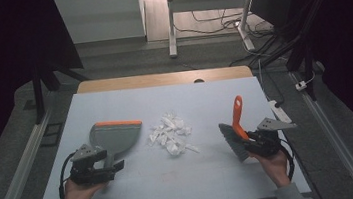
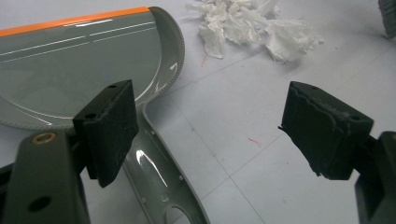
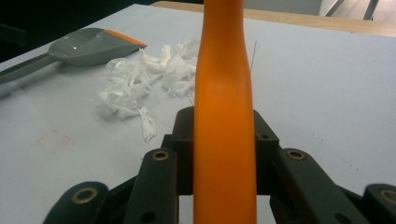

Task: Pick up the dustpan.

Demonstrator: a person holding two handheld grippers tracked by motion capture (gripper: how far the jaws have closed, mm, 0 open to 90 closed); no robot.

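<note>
left gripper [image 1: 116, 165] is open, the dustpan [image 1: 116, 136] handle running near-to-far by its left jaw. right gripper [image 1: 248, 140] clamps the brush [image 1: 236, 130]; paper scraps [image 1: 171, 133] lie between.

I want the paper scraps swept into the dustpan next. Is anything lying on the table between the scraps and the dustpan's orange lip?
Nothing visible. Bare table separates the paper scraps from the dustpan, whose orange lip points away toward the far edge. The right gripper holds the brush; the left gripper, open, straddles the dustpan's handle.
</note>
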